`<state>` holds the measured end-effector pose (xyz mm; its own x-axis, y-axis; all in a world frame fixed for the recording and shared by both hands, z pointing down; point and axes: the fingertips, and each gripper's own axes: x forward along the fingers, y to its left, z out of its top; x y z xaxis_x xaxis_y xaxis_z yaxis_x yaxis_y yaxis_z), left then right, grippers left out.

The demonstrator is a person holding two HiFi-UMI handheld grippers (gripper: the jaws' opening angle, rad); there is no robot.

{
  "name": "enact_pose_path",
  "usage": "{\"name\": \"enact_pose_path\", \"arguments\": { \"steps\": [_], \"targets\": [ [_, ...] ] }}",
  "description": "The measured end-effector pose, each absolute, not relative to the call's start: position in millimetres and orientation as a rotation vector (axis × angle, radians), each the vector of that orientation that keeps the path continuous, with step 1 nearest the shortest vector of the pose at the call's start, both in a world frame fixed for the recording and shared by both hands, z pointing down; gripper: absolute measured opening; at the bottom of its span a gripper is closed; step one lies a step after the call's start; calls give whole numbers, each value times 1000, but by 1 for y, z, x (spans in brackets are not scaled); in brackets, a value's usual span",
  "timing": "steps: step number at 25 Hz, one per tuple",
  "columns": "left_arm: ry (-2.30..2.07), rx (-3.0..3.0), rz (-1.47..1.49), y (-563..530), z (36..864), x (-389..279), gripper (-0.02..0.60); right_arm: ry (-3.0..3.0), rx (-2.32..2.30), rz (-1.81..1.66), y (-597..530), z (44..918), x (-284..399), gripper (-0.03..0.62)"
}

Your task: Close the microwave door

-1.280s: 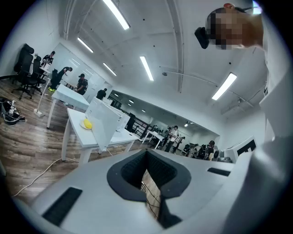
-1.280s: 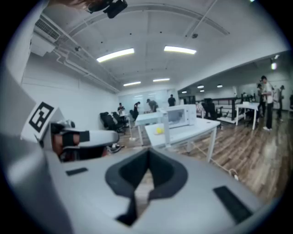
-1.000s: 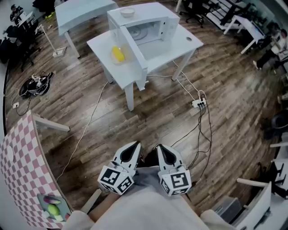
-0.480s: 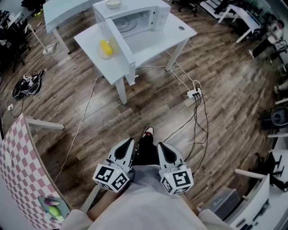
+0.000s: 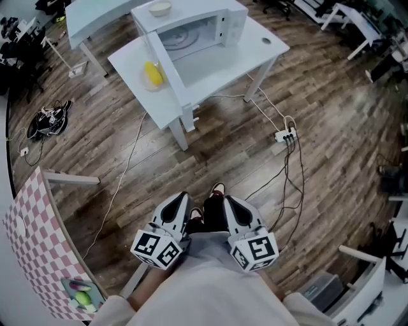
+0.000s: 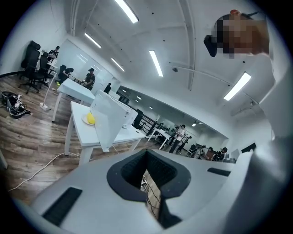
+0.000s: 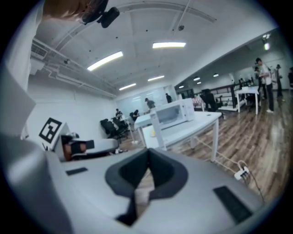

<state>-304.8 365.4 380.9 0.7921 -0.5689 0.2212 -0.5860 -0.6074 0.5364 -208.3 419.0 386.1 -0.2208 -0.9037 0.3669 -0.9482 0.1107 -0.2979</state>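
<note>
The white microwave [image 5: 197, 25] stands on a white table [image 5: 255, 48] far ahead, and its door [image 5: 167, 67] hangs wide open toward me. A yellow item on a plate [image 5: 152, 74] lies on the table behind the door. A bowl [image 5: 160, 8] rests on top of the microwave. My left gripper [image 5: 182, 199] and right gripper [image 5: 228, 201] are held close to my body, side by side, both shut on nothing and far from the door. The left gripper view shows the door [image 6: 109, 122] edge-on; the right gripper view shows the microwave [image 7: 173, 114].
A power strip with cables [image 5: 284, 135] lies on the wood floor right of the table. A checkered table [image 5: 32, 235] stands at my left, with a plate of green items [image 5: 80, 294]. Dark shoes [image 5: 50, 120] lie on the floor; another white table [image 5: 89, 16] stands behind.
The view has shifted as I walk: a shoe now shows between the grippers. Both grippers stay shut at my body; the microwave door is still open.
</note>
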Motion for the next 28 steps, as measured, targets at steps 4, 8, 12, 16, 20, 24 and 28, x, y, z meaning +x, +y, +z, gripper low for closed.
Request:
{"name": "enact_pose_path", "arguments": {
  "steps": [4,8,12,16,20,24,28],
  "targets": [
    [-876,2353,64,342,386,-294,17,-2299,1874,752,397,388,-193,21],
    [-924,2345,82,319,388,-290,17,-2327,1849,764,375,389,-178,21],
    [-924,2371,87,304,384,-272,17,-2379,1799,768,353,387,-164,21],
    [-944,2384,90,289,379,-257,17,-2431,1749,768,332,385,-152,21],
    [-1001,2386,82,274,373,-252,17,-2495,1687,788,321,383,-146,21],
    [-1059,2362,61,262,369,-255,17,-2531,1643,781,314,381,-141,21],
    [-1095,2360,73,250,366,-260,17,-2564,1606,770,304,376,-144,21]
  ]
}}
